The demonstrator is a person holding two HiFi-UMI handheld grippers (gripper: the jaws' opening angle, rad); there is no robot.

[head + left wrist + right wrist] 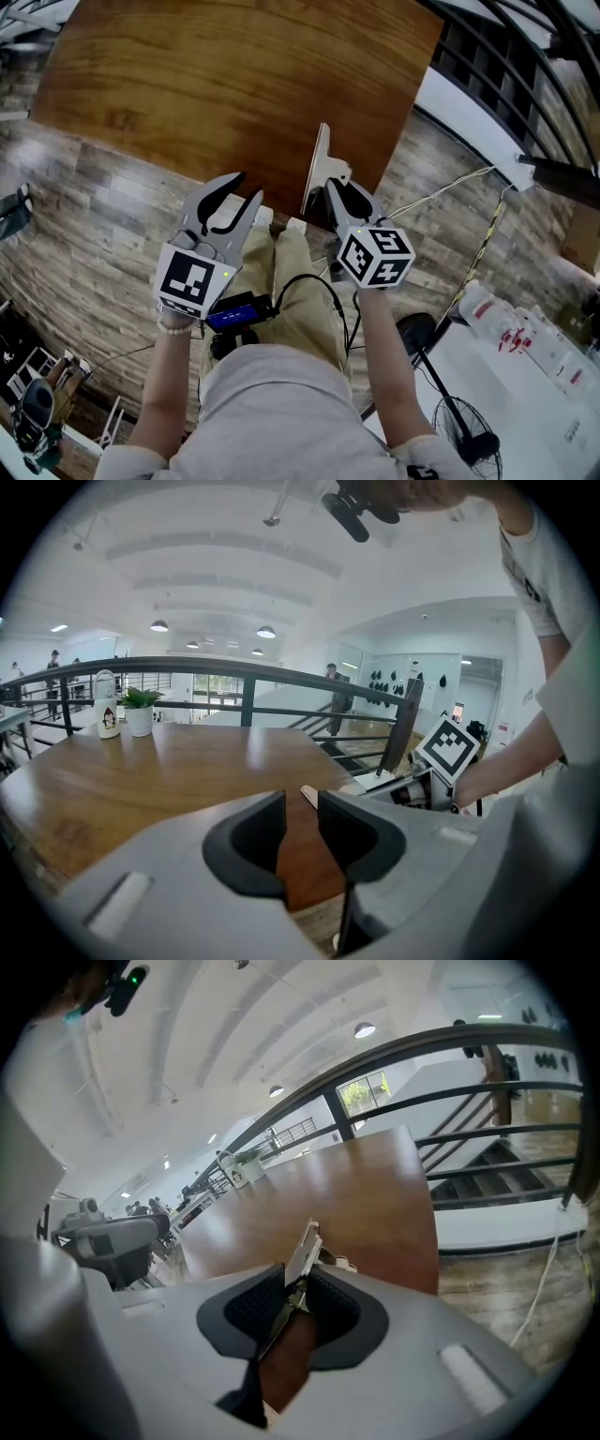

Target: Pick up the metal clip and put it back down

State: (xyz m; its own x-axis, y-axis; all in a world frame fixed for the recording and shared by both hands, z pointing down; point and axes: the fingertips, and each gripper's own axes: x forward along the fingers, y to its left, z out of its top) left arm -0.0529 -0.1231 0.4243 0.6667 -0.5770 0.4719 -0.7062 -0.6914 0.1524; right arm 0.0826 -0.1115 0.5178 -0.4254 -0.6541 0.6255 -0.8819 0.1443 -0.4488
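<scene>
Wood-plank floor (94, 216) surrounds a brown wooden table (234, 84), and a dark railing (234, 667) runs behind the table's far side. On that far side we see a potted plant (141, 710) just beside a white bottle (106, 705), both well apart from the grippers.

Right gripper (330, 187): it sits at the table's near edge, with the metal clip (319, 169) between its jaws. In the right gripper view, the two dark pads (253, 1302) close on the clip's lower end from both sides. The grip is narrow and the clip is held.

Clip orientation: the clip shows as a flat, pale metal plate.
- In the right gripper view, its long axis runs out of the jaws, forward and upward, and the free end leans slightly to the right.
- In the head view, the plate stands on edge, so we see only its thin side. The long axis runs away from the person, across the table's near edge.
- The free end points toward the middle of the table, and the gripped end points back toward the person.
- We cannot tell whether the clip's lower edge touches the tabletop.

Left gripper (300, 803): it sits just to the left of the right gripper, above the same table edge. Its jaws stand a narrow gap apart and hold nothing. Through the gap, only tabletop shows.
</scene>
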